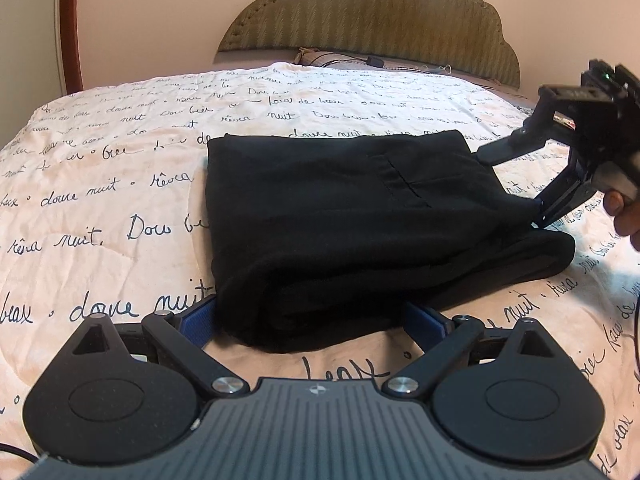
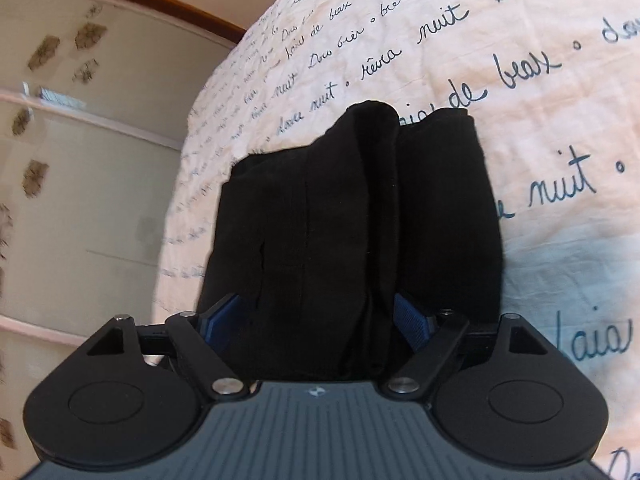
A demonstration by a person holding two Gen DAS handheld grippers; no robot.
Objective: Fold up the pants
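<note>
Left wrist view: left gripper spread wide, blue pads flanking the near folded edge of the black pants. Cloth sits between the fingers, not squeezed; contact with the pads unclear. Held low and level over the bedspread, pointed toward the headboard. Pants folded into a thick stack, flat on the bed straight ahead. Right gripper ahead and to the right, at the far right edge of the stack, fingers apart, one above and one below the cloth edge. Bare fingers of the right hand visible behind it at frame edge.

Right wrist view: right gripper also wide, pads either side of a bunched end of the pants. Fabric fills the gap and runs forward away from the fingers. Camera rolled sideways. Bedspread beyond and right; wardrobe panels left.
</note>
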